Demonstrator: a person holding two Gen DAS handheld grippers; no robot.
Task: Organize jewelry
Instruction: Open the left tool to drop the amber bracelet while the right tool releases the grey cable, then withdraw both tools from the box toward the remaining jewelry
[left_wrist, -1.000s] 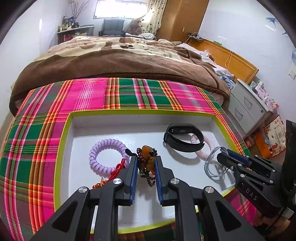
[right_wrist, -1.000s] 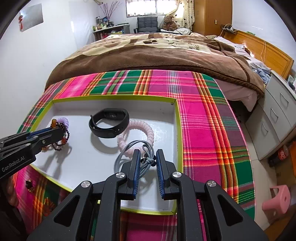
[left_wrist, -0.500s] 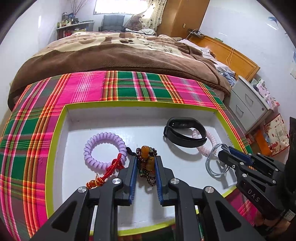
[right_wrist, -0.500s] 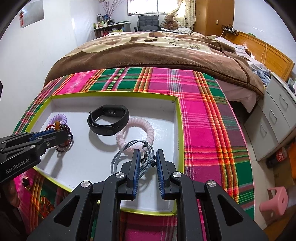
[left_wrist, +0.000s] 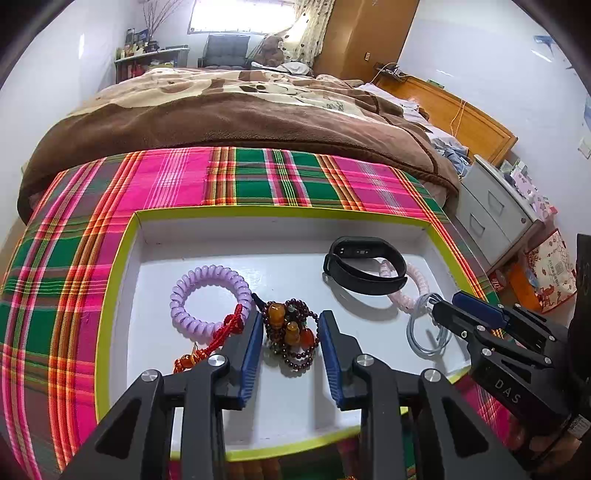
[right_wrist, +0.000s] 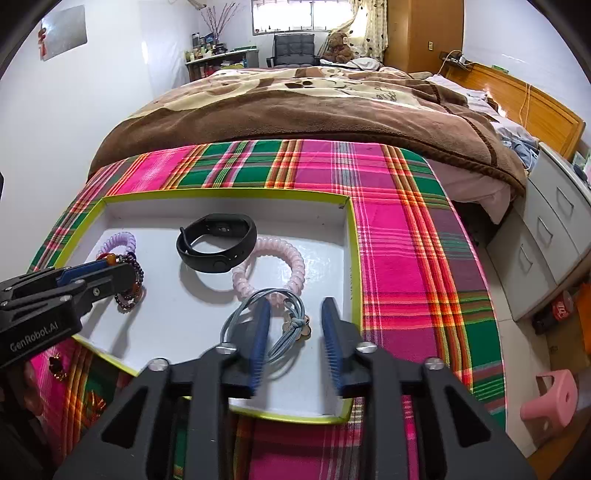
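A white tray with a yellow-green rim (left_wrist: 280, 214) (right_wrist: 221, 194) lies on plaid cloth. My left gripper (left_wrist: 290, 317) is opening. The dark bead bracelet with amber beads (left_wrist: 295, 350) rests on the tray floor between its parted pads. My right gripper (right_wrist: 295, 306) is opening too, and the blue-grey cord hair tie (right_wrist: 240, 317) lies between and under its fingers. Also in the tray are a purple coil tie (left_wrist: 207, 295), a red cord with orange beads (left_wrist: 221, 332), a black fitness band (right_wrist: 216, 247) and a pink coil tie (right_wrist: 273, 266).
The plaid cloth (right_wrist: 399, 236) covers the surface around the tray. Behind it is a bed with a brown blanket (left_wrist: 240, 110). Grey drawers (right_wrist: 554, 236) and a pink stool (right_wrist: 554, 398) are at the right. A small dark trinket (right_wrist: 53, 365) lies on the cloth left of the tray.
Both grippers' jaws have spread apart. The left has let go of the bead bracelet and the right of the cord tie; both pieces now rest on the tray floor.
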